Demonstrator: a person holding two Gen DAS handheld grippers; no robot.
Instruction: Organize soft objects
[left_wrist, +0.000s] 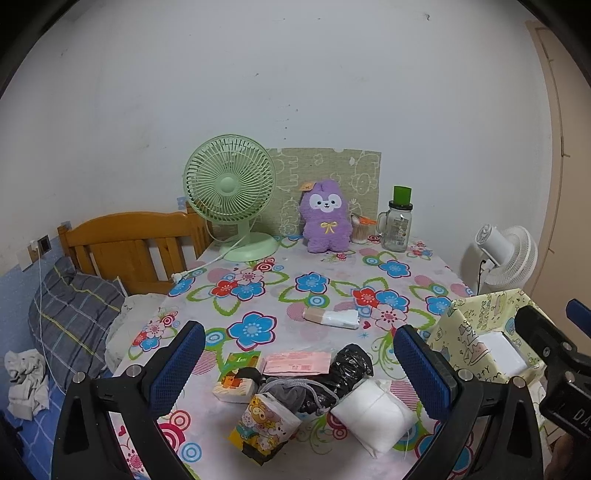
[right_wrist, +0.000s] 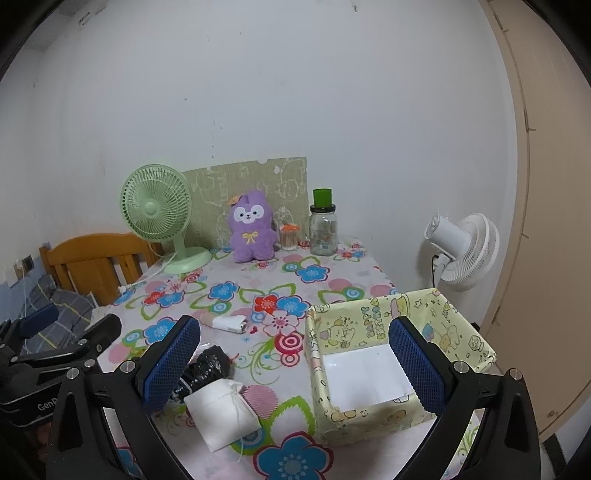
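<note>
Here, nearest me, both sets of jaws stand spread wide and grip nothing: my left gripper (left_wrist: 299, 369) hangs over a cluster of soft things, my right gripper (right_wrist: 295, 365) over the empty yellow cartoon-print paper-lined box (right_wrist: 476, 339) at the counter's right edge. Between my left jaws lie a white stitched fabric pouch (left_wrist: 373, 413), a crumpled black plastic bag (left_wrist: 347, 369), a grey drawstring cloth (left_wrist: 291, 393), two cartoon-printed tissue packs (left_wrist: 264, 428), and a flat pink packet (left_wrist: 297, 362). To begin well, I judge the white pouch the easiest first pick: it sits at the cluster's right, closest to the box. I should close across its plump middle, clear of its loose thread. Farther off lies a small white-and-beige wrapped pack (left_wrist: 332, 317), alone on the floral-clothed counter (left_wrist: 325, 273). At the back wall stands a purple plush toy (left_wrist: 327, 218).
</note>
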